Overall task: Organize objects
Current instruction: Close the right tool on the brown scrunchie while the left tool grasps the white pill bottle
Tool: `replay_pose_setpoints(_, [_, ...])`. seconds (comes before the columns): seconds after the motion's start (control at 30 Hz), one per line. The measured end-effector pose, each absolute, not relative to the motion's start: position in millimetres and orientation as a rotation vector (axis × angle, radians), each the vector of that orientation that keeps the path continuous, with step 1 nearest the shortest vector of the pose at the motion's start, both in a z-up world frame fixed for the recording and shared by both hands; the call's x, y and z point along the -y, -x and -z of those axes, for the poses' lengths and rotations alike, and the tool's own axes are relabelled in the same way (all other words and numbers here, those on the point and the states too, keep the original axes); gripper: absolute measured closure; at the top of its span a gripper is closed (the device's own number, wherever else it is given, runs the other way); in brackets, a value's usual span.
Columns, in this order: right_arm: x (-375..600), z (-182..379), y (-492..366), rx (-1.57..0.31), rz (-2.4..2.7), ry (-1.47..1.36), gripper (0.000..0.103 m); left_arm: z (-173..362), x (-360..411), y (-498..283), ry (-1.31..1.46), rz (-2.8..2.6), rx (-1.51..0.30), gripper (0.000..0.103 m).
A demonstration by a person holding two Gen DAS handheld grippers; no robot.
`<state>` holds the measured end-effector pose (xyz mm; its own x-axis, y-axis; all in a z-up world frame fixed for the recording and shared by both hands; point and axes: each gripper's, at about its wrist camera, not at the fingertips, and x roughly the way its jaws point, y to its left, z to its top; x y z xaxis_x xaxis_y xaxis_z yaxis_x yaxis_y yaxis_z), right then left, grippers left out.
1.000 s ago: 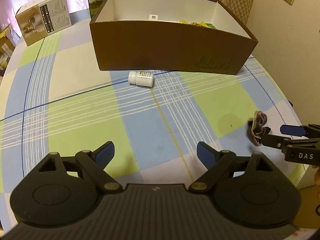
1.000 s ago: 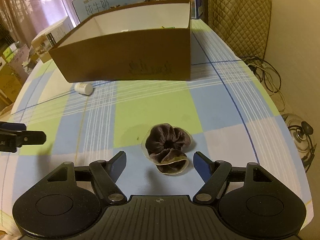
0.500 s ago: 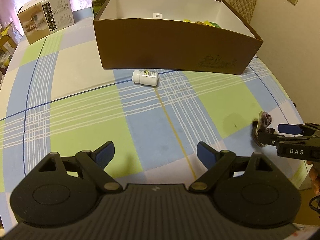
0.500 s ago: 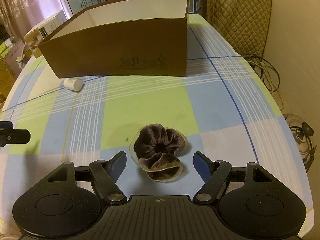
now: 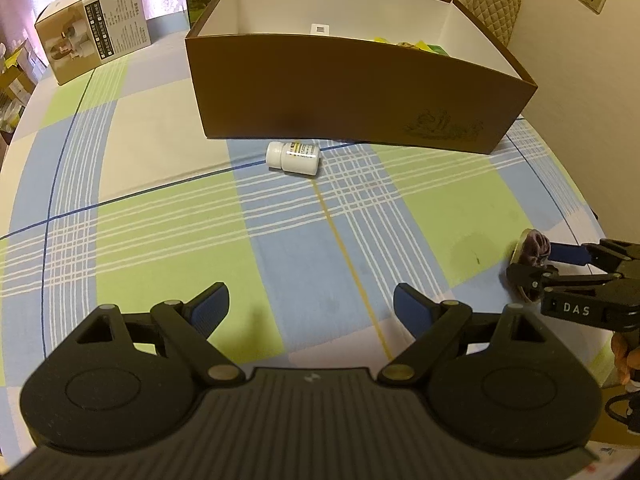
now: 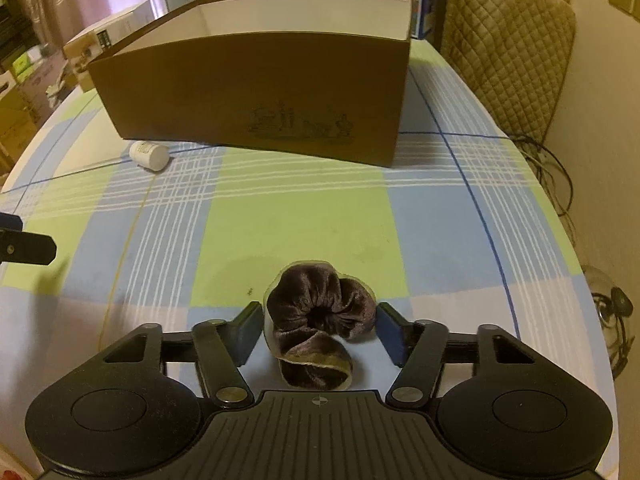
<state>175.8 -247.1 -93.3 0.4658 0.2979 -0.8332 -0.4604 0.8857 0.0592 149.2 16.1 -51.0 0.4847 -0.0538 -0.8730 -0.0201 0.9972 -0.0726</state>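
A dark brown velvet scrunchie (image 6: pixel 320 320) lies on the checked tablecloth between the fingers of my right gripper (image 6: pixel 320 330), which is open around it with its pads close to both sides. The scrunchie also shows at the right edge of the left wrist view (image 5: pixel 530 246), with the right gripper (image 5: pixel 536 264) around it. My left gripper (image 5: pixel 310 306) is open and empty above the cloth. A white pill bottle (image 5: pixel 293 158) lies on its side just in front of the brown cardboard box (image 5: pixel 348 96). It also shows in the right wrist view (image 6: pixel 149 155).
The brown box (image 6: pixel 256 92) is open on top, with yellow and green items in its far right corner (image 5: pixel 416 45). A printed carton (image 5: pixel 94 44) stands at the back left. A quilted chair (image 6: pixel 508 48) and cables (image 6: pixel 556 176) are beyond the table's right edge.
My right gripper has moved forward, so the scrunchie now sits between its fingers, and the jaws have narrowed. My left gripper has moved slightly forward and stays open.
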Motion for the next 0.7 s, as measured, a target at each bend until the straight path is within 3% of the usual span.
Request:
replay_pose_setpoints(0.2, [250,92,-184,-0.984,-0.515,0.159,0.083,54,-15,-154,0.080,0.018,-1.071,0.016])
replay_pose_setpoints(0.27, [250,89,-186,-0.977,-0.522,0.150,0.087,57,-15,-158,0.076,0.020,-1.071,0.016])
replay_pose_setpoints(0.7, [266,71,-215,-0.960,-0.475,0.062,0.088,71,-23,-208,0.026,0.040,-1.002,0.016])
